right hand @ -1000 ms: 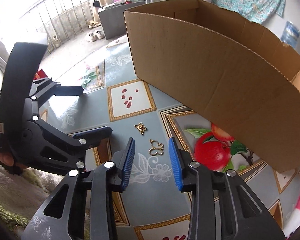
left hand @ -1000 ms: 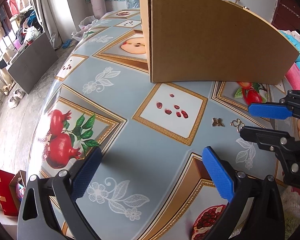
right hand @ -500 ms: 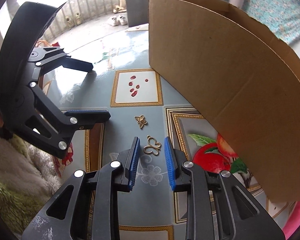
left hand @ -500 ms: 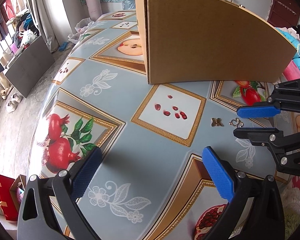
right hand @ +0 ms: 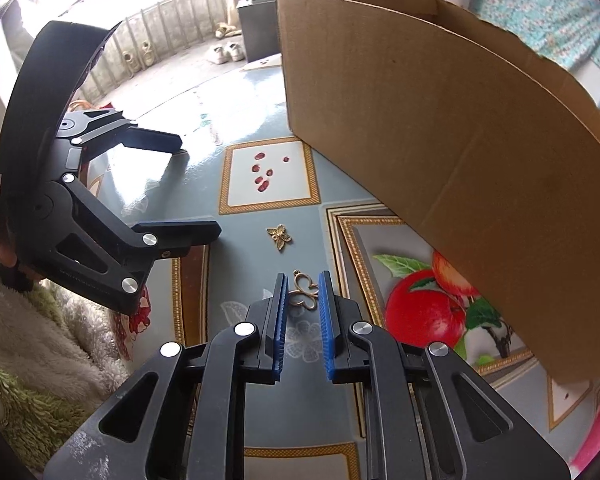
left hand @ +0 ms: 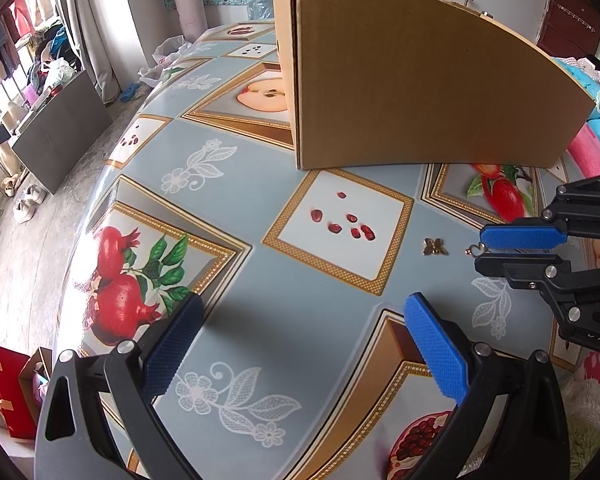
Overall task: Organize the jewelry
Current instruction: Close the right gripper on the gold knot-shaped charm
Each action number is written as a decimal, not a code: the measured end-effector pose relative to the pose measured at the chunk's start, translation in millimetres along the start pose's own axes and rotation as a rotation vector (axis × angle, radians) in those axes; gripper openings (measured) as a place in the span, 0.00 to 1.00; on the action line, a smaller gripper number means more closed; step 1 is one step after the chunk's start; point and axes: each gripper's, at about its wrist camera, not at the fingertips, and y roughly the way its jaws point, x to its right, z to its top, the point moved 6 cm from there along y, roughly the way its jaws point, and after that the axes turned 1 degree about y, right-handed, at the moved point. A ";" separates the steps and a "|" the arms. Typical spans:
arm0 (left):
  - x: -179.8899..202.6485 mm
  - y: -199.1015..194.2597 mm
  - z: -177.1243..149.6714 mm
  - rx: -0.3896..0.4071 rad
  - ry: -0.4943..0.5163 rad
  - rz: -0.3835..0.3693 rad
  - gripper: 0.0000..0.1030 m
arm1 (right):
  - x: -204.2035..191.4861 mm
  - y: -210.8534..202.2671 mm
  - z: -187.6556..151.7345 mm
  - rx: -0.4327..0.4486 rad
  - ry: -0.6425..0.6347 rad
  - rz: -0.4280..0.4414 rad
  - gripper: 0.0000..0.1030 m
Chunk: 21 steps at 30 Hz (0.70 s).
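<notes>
Two small gold butterfly charms lie on the patterned tablecloth in front of a cardboard box [left hand: 420,80] [right hand: 420,120]. The open-wire charm [right hand: 305,294] sits between the blue pads of my right gripper [right hand: 302,280], whose jaws are closing; the pads stand right at its edges, with no clear squeeze. In the left wrist view only its ring [left hand: 475,249] pokes out of the right gripper [left hand: 480,249]. The solid butterfly charm [left hand: 435,246] [right hand: 280,236] lies free just beyond. My left gripper [left hand: 302,308] [right hand: 200,188] hovers open over the cloth with nothing between its fingers.
The table [left hand: 260,280] carries a blue cloth printed with fruit panels. The tall box stands close behind the charms. A fluffy green and white textile [right hand: 40,360] lies at the near edge. Beyond the table's left edge the floor holds shoes [left hand: 28,200] and a red bag [left hand: 4,392].
My right gripper's jaws have narrowed around the open-wire charm and the gripper has come down and rolled slightly. The left gripper has stayed in place, open.
</notes>
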 end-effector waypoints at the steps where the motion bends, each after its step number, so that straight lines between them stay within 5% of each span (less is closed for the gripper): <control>1: 0.5 -0.5 -0.4 0.002 0.000 0.000 0.96 | 2.3 -1.8 -2.4 0.003 0.023 -0.010 0.13; 9: 18.1 -9.7 1.7 0.074 0.119 0.048 0.96 | 26.8 -20.0 -27.9 0.024 0.228 -0.096 0.13; 14: 40.3 -15.6 7.4 0.114 0.154 -0.050 0.93 | 34.4 -24.7 -34.0 0.040 0.298 -0.108 0.13; 21: 60.5 -13.6 18.2 0.130 0.192 -0.131 0.55 | 43.7 -28.9 -38.7 0.050 0.306 -0.110 0.13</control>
